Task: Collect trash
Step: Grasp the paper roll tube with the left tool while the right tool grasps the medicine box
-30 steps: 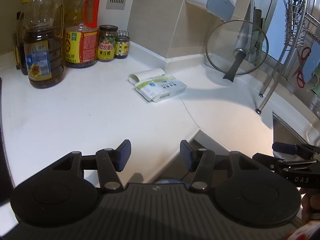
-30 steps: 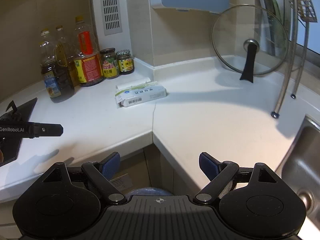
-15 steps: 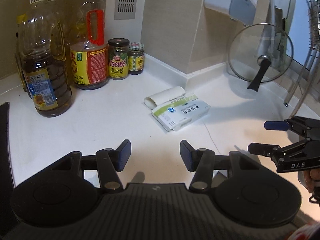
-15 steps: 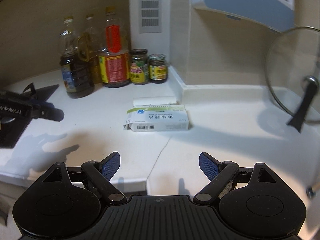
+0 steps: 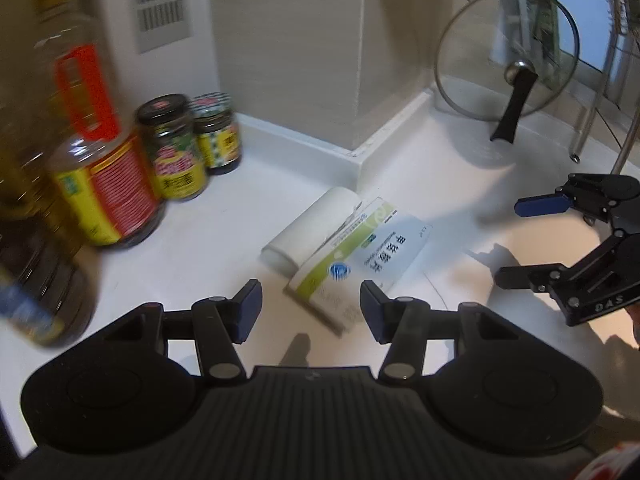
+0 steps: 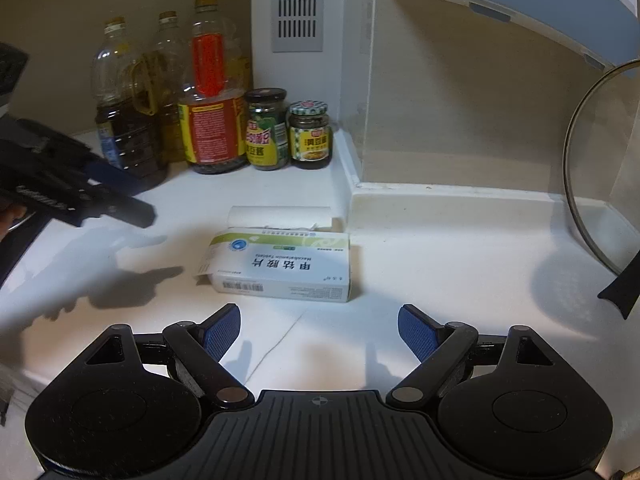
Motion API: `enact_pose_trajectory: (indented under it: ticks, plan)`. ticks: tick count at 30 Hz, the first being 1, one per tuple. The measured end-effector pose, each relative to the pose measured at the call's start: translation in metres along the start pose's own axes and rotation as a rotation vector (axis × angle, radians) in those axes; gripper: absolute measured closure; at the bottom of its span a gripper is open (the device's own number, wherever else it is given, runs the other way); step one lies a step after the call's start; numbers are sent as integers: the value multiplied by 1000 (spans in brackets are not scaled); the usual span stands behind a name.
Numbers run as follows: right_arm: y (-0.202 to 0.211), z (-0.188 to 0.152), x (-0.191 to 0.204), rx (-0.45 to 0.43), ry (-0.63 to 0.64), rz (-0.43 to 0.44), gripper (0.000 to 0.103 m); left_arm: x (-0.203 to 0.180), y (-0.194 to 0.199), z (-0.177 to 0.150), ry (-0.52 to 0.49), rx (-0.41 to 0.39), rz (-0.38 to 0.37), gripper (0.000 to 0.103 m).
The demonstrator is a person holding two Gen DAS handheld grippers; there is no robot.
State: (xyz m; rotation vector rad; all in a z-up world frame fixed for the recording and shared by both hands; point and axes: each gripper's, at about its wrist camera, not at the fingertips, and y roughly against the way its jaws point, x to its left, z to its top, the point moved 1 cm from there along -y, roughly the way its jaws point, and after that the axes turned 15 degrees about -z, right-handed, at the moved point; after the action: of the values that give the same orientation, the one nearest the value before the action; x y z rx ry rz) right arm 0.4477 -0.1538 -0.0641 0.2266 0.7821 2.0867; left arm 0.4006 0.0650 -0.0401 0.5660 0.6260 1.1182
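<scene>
A white and green medicine box (image 5: 372, 252) (image 6: 280, 266) lies flat on the white counter (image 6: 440, 272), one end flap ajar. A white paper roll (image 5: 308, 220) (image 6: 280, 214) lies against its far side. My left gripper (image 5: 310, 308) hovers just short of the box's near end, open, with nothing between its pads. In the right wrist view the left gripper (image 6: 128, 196) hangs above the counter, left of the box. My right gripper (image 6: 320, 330) stands wide open a little short of the box's long side, holding nothing. The right gripper (image 5: 524, 240) shows at the right of the left wrist view.
Oil bottles (image 6: 212, 92) and two jars (image 6: 310, 134) crowd the back left corner. A wall column (image 5: 320, 60) juts out behind the roll. A glass pot lid (image 5: 508, 56) leans at the back right, beside metal rack legs (image 5: 592, 120). A dark hob edge (image 6: 16, 252) lies far left.
Both grippers have moved in over the counter toward the box and roll, which now look much nearer. Their jaw openings are unchanged.
</scene>
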Motion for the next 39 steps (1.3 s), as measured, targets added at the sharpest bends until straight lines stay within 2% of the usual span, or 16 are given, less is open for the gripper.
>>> enact_pose_trajectory:
  ticks: [3,8,15,22,25,30,33,39]
  plan:
    - [-6,3,-3,26,-37,-22,17,13,-30,20,-67,65,-27,58]
    - [-16,5,-6,56,-79,-55,17,32,-74,48,-158,122,-94,60]
    - [-30,7,-11,84,-118,-73,17,50,-116,70,-200,214,-212,60]
    - [-35,12,-11,82,-93,-56,17,52,-138,72,-278,302,-223,60]
    - [-39,16,-9,79,-40,-4,17,54,-141,72,-278,310,-231,59]
    - [-45,28,4,46,113,98,17,59,-131,65,-271,302,-193,60]
    - [-52,36,16,23,218,169,17,69,-116,56,-228,291,-163,60]
    - [-76,51,46,-3,510,265,17,89,-71,30,-94,254,-113,60]
